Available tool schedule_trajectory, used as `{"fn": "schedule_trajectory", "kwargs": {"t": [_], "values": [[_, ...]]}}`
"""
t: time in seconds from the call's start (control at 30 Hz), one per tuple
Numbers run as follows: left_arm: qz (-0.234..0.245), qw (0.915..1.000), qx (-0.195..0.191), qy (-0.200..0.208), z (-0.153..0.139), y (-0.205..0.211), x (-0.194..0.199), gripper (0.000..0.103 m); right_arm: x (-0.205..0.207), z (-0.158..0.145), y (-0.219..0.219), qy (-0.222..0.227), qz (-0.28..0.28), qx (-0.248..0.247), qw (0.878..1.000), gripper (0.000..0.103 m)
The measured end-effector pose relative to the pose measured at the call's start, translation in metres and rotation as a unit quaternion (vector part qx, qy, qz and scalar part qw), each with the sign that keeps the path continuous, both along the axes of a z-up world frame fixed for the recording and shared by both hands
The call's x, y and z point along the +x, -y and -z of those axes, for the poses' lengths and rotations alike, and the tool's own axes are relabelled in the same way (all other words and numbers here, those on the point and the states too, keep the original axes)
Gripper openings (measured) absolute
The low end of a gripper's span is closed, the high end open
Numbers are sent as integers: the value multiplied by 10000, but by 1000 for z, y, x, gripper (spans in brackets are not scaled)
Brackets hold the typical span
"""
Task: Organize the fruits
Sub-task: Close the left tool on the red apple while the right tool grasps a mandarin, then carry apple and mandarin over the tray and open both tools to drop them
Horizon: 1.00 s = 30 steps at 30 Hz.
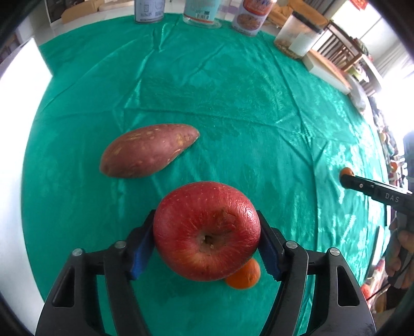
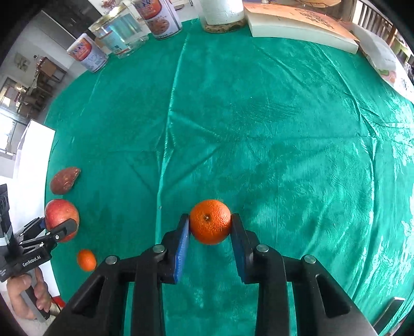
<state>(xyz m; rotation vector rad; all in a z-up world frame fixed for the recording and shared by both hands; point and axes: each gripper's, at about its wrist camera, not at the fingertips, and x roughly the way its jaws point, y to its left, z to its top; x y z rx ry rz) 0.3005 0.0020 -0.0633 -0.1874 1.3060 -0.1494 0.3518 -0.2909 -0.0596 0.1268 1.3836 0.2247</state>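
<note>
My left gripper is shut on a red apple and holds it above the green cloth. A small orange lies on the cloth just below the apple. A sweet potato lies ahead to the left. My right gripper is shut on a second orange, held above the cloth. In the right wrist view the left gripper with the apple, the loose orange and the sweet potato show at the far left. The right gripper shows at the right edge of the left wrist view.
A green cloth covers the table. Along the far edge stand tins, a glass jar, a plastic container and a book. A white box lies at the left edge.
</note>
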Motion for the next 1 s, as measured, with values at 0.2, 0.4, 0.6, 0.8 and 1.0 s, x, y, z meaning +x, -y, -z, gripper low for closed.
{"fn": "schedule_trajectory", "kwargs": {"t": [0.2, 0.4, 0.6, 0.8, 1.0], "values": [[-41, 9944, -855, 623, -60, -39, -66, 72, -39, -46, -44, 638, -812, -243, 9944, 31], [-473, 9835, -1172, 1295, -135, -132, -136, 72, -88, -108, -167, 1095, -2044, 444, 9717, 31], [-1646, 9755, -233, 1438, -144, -263, -164, 72, -138, -132, -332, 1086, -3288, 1103, 9316, 31], [-2432, 9668, 361, 702, -73, -343, -156, 72, -160, -111, -463, 1193, -3980, 639, 9074, 31], [-2539, 9653, 505, 349, -36, -362, -144, 74, -141, -85, -498, 1274, -3741, 464, 9174, 36]]}}
